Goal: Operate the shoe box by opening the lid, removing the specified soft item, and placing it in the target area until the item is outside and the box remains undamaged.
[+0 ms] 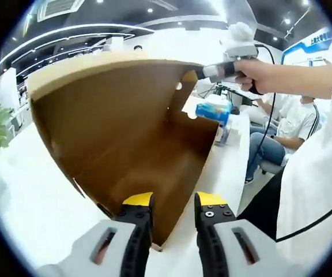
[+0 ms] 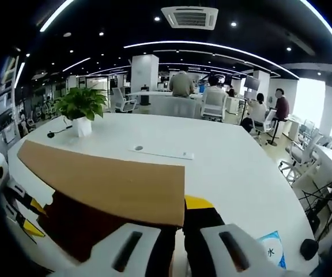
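Left gripper view looks straight into the raised shoe box lid (image 1: pixel 125 127), a brown cardboard panel tilted up off the white table (image 1: pixel 33 208), plain inner face, one small round hole near its far right edge. Left gripper (image 1: pixel 174 210) sits at the near edge of the cardboard, yellow-tipped jaws set apart with the lid's lower corner between them; gripping or merely straddling, cannot tell. Right gripper (image 1: pixel 215 72) reaches in from the far right of the same view, pinched onto the lid's top edge, a hand wrapped round its handle. Blue-and-white packets (image 1: pixel 215 109) stacked on the table beyond the box.

Right gripper view confirms the hold: right gripper (image 2: pixel 177 216) closed on the lid (image 2: pixel 105 184) at its near right corner, cardboard flat and pale brown on top, darker box interior below. Potted plant (image 2: pixel 80 109) far left on the table, people seated well beyond. Soft item not made out; box interior too dark and too hidden to tell.

Risks, as judgement: pulling the lid further back could crease or tear the hinge fold; a corner pinch could buckle the thin board; uneven lift between the two grips could twist the panel or drag the box across the table.
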Action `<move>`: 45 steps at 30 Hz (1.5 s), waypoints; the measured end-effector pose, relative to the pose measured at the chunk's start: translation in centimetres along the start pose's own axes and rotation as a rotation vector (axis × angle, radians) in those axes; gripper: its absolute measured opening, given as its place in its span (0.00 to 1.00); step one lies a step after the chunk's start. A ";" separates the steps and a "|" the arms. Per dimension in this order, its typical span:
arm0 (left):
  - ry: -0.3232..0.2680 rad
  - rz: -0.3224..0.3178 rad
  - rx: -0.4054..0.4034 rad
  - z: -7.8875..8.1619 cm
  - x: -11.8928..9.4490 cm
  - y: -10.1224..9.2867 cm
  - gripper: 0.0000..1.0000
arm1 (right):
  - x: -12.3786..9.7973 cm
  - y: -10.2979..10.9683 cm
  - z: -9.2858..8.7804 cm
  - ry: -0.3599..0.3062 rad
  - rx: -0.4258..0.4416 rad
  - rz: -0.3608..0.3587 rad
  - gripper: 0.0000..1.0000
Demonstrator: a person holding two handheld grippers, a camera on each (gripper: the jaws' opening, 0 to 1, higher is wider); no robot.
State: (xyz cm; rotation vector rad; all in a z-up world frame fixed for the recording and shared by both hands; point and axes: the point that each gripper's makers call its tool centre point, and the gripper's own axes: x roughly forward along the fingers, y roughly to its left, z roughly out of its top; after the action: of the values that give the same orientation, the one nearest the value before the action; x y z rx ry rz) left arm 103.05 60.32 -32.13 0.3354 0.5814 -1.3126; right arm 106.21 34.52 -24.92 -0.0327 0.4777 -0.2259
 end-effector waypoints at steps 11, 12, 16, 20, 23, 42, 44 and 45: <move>-0.004 0.100 -0.065 -0.2 -2.3 0.2 0.53 | -0.5 -0.1 -1.3 0.017 0.008 0.017 0.00; -0.006 0.109 -0.069 -0.2 -2.6 0.4 0.55 | -0.6 -0.1 -1.4 0.020 0.010 0.017 0.00; -0.019 0.142 -0.095 -0.2 -3.0 1.1 0.66 | -0.6 0.0 -1.6 0.022 0.007 0.020 0.00; -0.047 0.190 -0.126 0.3 -3.5 1.9 0.75 | -1.1 0.1 -1.8 0.007 0.030 0.052 0.02; -0.046 0.212 -0.129 0.4 -3.6 2.2 0.76 | -1.2 0.3 -2.2 0.016 0.026 0.064 0.03; 0.009 0.371 -0.005 0.2 -4.7 3.7 0.77 | -2.6 1.4 -4.1 0.037 0.012 0.156 0.15; 0.007 0.366 0.000 0.4 -4.7 3.6 0.76 | -2.7 1.5 -4.3 0.042 0.016 0.161 0.16; 0.007 0.366 0.009 0.6 -4.8 3.6 0.76 | -2.6 1.4 -4.5 0.046 0.015 0.162 0.16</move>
State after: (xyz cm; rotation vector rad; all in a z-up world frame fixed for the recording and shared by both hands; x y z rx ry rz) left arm 105.98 64.74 -29.25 0.4324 0.4924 -0.9620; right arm 102.16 36.58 -27.82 0.0256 0.5216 -0.0710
